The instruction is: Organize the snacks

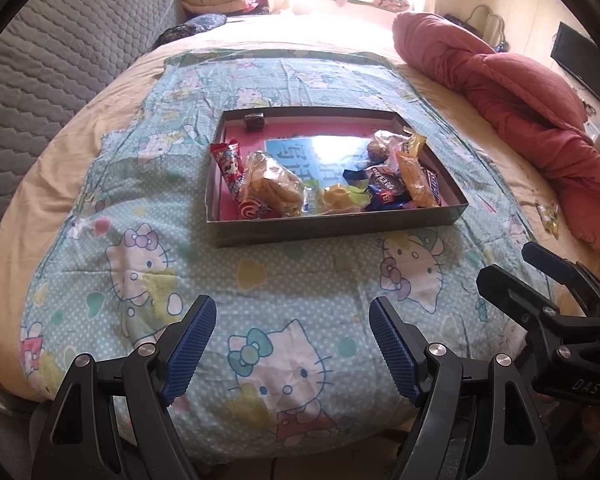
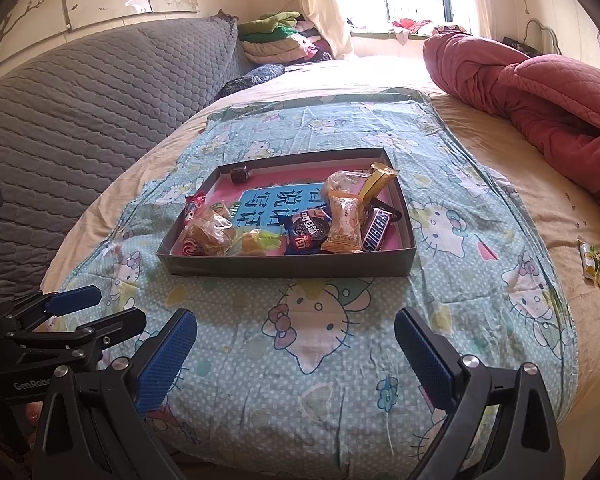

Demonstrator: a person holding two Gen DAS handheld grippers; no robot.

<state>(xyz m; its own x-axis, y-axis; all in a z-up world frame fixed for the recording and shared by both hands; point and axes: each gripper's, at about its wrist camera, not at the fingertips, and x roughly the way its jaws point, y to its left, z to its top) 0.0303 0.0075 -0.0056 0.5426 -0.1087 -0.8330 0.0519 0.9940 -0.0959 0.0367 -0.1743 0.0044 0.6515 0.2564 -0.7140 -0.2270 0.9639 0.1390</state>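
A shallow grey box (image 1: pixel 332 227) (image 2: pixel 288 266) with a pink floor sits on a Hello Kitty cloth on the bed. It holds several wrapped snacks: a Snickers bar (image 2: pixel 377 229), a blue Oreo pack (image 2: pixel 306 234) (image 1: pixel 384 190), an orange pack (image 2: pixel 342 226), a bagged pastry (image 1: pixel 274 186) (image 2: pixel 210 232), a red pack (image 1: pixel 230 166). A small yellow-green snack packet (image 2: pixel 594 262) (image 1: pixel 550 216) lies on the beige sheet right of the cloth. My left gripper (image 1: pixel 292 350) and right gripper (image 2: pixel 296 354) are both open and empty, side by side in front of the box.
A rolled red quilt (image 2: pixel 540 92) lies at the right. A grey quilted headboard (image 2: pixel 80 120) stands along the left. Folded blankets (image 2: pixel 276 38) are stacked at the far side by the window. The Hello Kitty cloth (image 1: pixel 284 280) lies between grippers and box.
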